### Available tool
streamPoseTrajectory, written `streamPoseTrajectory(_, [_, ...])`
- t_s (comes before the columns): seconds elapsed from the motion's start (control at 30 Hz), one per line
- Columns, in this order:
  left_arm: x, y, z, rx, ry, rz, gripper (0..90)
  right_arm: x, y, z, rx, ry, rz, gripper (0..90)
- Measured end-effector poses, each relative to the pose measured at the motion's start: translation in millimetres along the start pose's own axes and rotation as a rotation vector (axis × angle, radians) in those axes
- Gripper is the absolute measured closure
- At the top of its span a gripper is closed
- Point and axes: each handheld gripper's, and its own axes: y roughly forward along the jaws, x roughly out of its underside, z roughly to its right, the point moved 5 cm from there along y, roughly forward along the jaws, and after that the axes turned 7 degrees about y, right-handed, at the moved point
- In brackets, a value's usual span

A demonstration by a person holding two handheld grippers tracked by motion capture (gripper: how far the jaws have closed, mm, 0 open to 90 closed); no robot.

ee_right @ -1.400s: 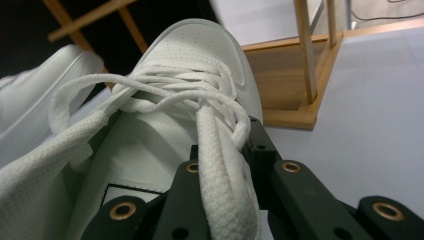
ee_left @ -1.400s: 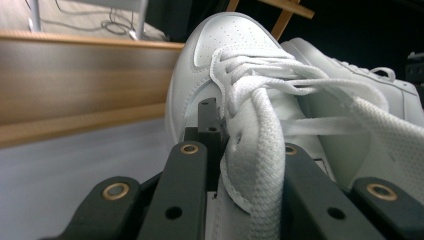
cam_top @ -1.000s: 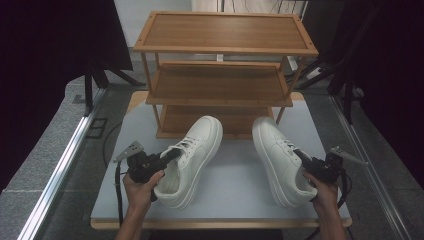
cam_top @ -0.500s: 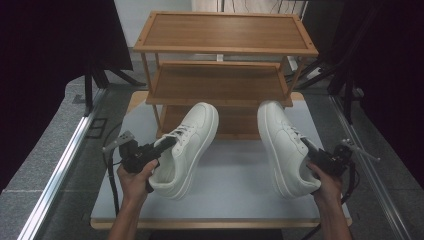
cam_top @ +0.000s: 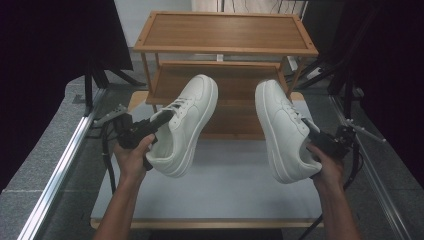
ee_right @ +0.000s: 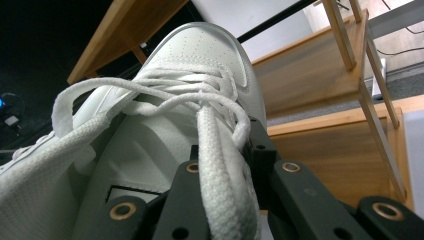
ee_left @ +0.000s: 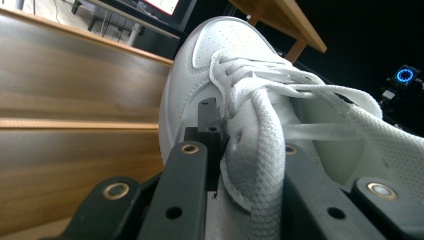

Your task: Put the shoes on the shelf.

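Currently: left tongs [cam_top: 161,119] pinching left shoe [cam_top: 187,125] | right tongs [cam_top: 311,131] pinching right shoe [cam_top: 281,130] | both shoes above worktop [cam_top: 225,185], toes toward rack [cam_top: 225,40]

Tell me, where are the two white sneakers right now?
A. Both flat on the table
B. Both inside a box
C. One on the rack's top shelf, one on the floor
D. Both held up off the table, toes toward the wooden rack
D: the left gripper holds the left sneaker and the right gripper holds the right sneaker, both raised above the table, toes pointing toward the wooden rack.
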Motion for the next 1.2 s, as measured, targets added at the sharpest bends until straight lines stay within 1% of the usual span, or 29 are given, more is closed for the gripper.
streamPoseTrajectory(0.03, [0.0, 0.0, 0.0, 0.000, 0.000, 0.000, 82.6, -2.3, 1.6, -1.1, -0.001, 0.004, 0.003, 82.9])
streamPoseTrajectory(0.07, [-5.3, 4.2, -0.4, 0.002, -0.009, 0.004, 82.6, -4.6, 3.0, -2.1, 0.001, 0.006, 0.004, 82.9])
streamPoseTrajectory(0.17, [-11.4, 9.9, -1.7, 0.003, -0.021, 0.005, 82.6, -11.3, 8.0, -4.5, 0.011, 0.014, 0.007, 82.9])
streamPoseTrajectory(0.37, [-23.5, 20.6, -3.7, -0.011, -0.025, 0.002, 82.5, -24.4, 20.5, -6.4, 0.054, 0.029, 0.008, 82.7])
streamPoseTrajectory(0.47, [-29.7, 27.1, -4.9, -0.015, -0.029, -0.001, 82.6, -29.7, 26.8, -7.1, 0.062, 0.036, 0.009, 82.5])
streamPoseTrajectory(0.63, [-38.5, 38.2, -4.0, -0.040, -0.002, -0.010, 82.5, -36.3, 35.6, -7.6, 0.079, 0.047, 0.010, 82.3])
streamPoseTrajectory(0.67, [-39.4, 40.3, -4.0, -0.042, 0.000, -0.013, 82.5, -38.0, 37.8, -8.1, 0.084, 0.049, 0.012, 82.2])
streamPoseTrajectory(0.83, [-43.1, 50.9, -5.1, -0.040, -0.023, -0.014, 82.5, -42.6, 45.5, -7.3, 0.103, 0.066, 0.018, 82.0])
streamPoseTrajectory(0.9, [-44.7, 54.0, -5.3, -0.044, -0.020, -0.016, 82.5, -44.0, 48.1, -6.4, 0.113, 0.070, 0.020, 82.1])
streamPoseTrajectory(1.1, [-47.9, 62.3, -7.8, -0.063, -0.022, -0.019, 82.5, -46.9, 55.7, -5.9, 0.140, 0.073, 0.024, 81.9])
streamPoseTrajectory(1.2, [-48.7, 65.9, -10.0, -0.082, -0.030, -0.011, 82.4, -47.5, 60.0, -6.7, 0.145, 0.076, 0.025, 81.9])
